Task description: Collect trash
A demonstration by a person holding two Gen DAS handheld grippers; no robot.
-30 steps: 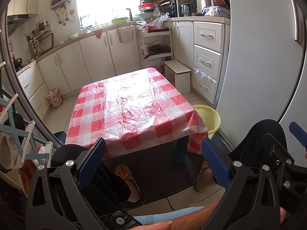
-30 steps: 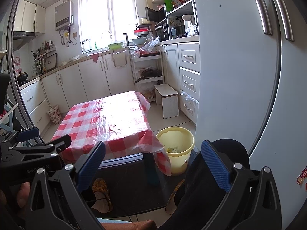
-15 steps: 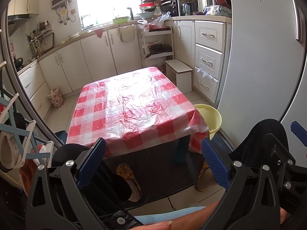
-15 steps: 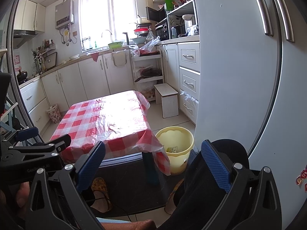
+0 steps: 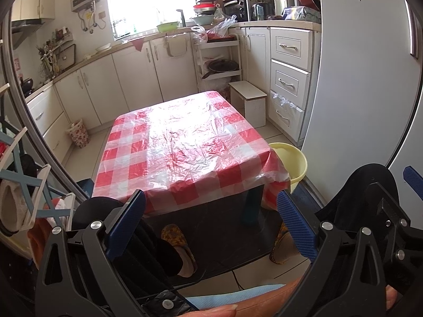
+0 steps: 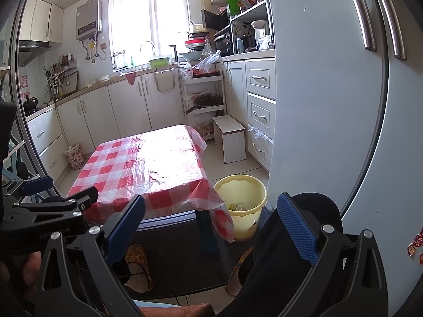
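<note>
A low table with a red-and-white checked plastic cloth (image 5: 182, 145) (image 6: 148, 163) stands ahead of me, and I see nothing lying on its top. A yellow bucket (image 6: 242, 203) (image 5: 292, 162) sits on the floor at the table's near right corner, with a few scraps of trash (image 6: 236, 207) at its bottom. My left gripper (image 5: 211, 222) is open and empty, held back from the table's near edge above the person's knees. My right gripper (image 6: 211, 224) is likewise open and empty, to the right of the left one, facing the bucket.
White kitchen cabinets (image 6: 127, 111) line the far wall and left side. A white stool (image 6: 230, 137), a rack with a pan (image 6: 206, 100) and drawers stand at the right. A fridge door (image 6: 330, 105) is close on the right. The person's slippered feet (image 5: 177, 240) rest under the table.
Both views have barely shifted; the left wrist view has dropped very slightly. Both grippers stay open and empty.
</note>
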